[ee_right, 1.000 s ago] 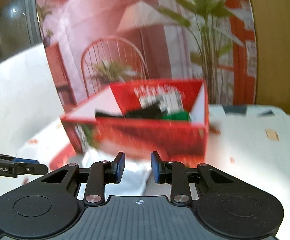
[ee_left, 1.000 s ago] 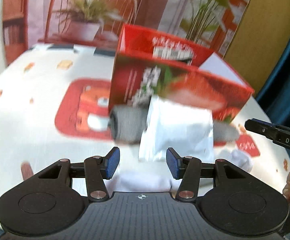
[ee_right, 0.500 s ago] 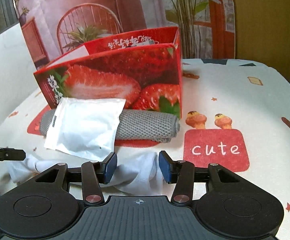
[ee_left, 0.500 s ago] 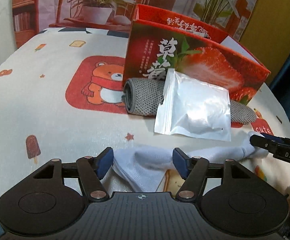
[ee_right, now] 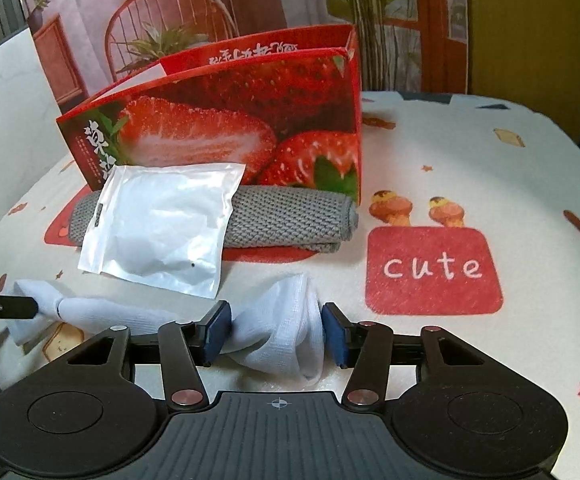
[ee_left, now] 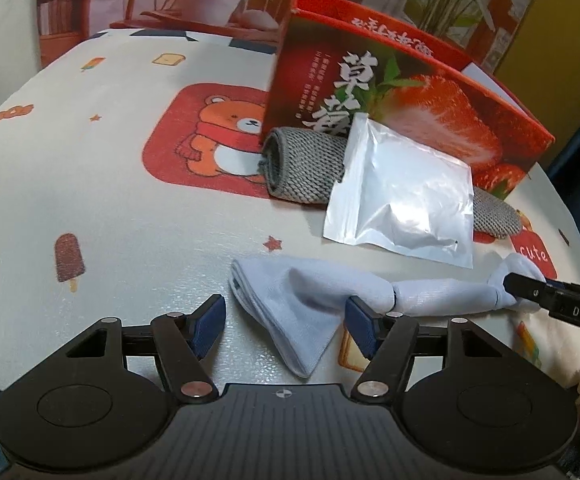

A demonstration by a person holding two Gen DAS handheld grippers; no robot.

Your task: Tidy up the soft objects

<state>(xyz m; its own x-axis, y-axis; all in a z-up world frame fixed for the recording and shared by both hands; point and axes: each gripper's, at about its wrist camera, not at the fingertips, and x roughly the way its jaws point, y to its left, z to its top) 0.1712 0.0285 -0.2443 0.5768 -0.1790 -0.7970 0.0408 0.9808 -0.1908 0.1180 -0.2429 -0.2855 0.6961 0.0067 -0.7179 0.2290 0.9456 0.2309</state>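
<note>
The left hand-held gripper [ee_left: 285,326] sits low over the surface [ee_left: 109,208], level, its blue pads spread apart around one end of the white sock [ee_left: 302,308] without pinching it. The right hand-held gripper [ee_right: 275,330] is likewise low and level; its pads stand apart on either side of the sock's bunched other end, just beside the cloth. The sock lies stretched across the surface between them. Just behind the sock lies a white plastic pouch [ee_right: 161,228], leaning on a rolled grey cloth [ee_right: 290,220]. Behind the cloth stands the red strawberry box [ee_right: 229,128].
</note>
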